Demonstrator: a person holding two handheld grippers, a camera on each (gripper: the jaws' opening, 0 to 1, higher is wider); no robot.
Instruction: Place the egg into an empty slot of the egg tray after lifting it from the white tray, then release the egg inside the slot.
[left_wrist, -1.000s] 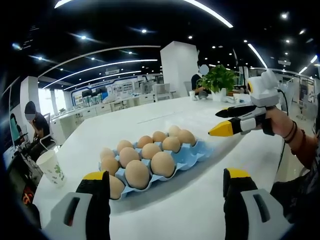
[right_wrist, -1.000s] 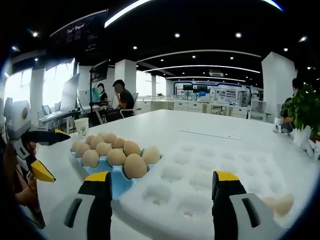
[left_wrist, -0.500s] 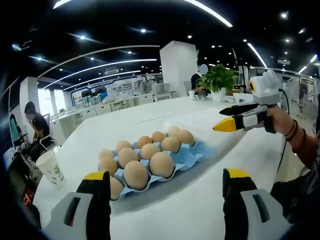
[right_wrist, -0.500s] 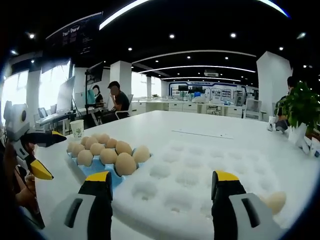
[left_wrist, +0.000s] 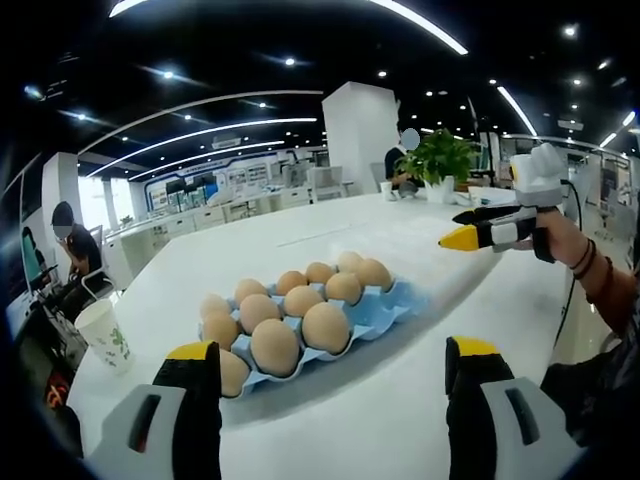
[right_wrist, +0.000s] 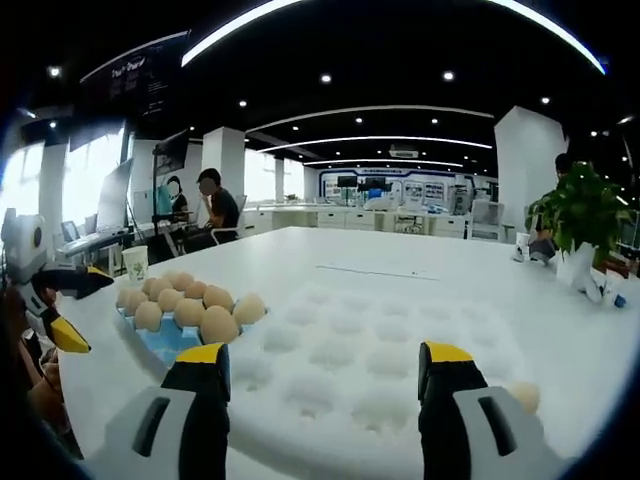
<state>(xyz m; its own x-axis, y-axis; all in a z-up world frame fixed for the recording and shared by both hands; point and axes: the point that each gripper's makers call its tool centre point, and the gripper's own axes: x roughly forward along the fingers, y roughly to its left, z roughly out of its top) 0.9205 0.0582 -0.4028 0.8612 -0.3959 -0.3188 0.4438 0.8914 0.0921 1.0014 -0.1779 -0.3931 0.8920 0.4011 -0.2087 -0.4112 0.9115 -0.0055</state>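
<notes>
At the bottom of the right gripper view the right claw (right_wrist: 318, 400) stands with its jaws apart and nothing between them, over the near edge of the white tray (right_wrist: 380, 350), whose moulded hollows look bare. The egg (right_wrist: 523, 397) still to be moved lies at the lower right of that frame, just past the right jaw, on the tray's edge. So the lift is not yet begun, and carrying, seating and letting go all remain.

In the left gripper view the left claw (left_wrist: 330, 400) also hangs apart and empty above the table (left_wrist: 400, 440). Beyond it, mid-frame, sits the blue egg tray (left_wrist: 385, 312), mostly filled with brown eggs; bare cups show at its right end, likely the slot to use. Farther off, at the upper right, is a potted plant (left_wrist: 437, 160).
</notes>
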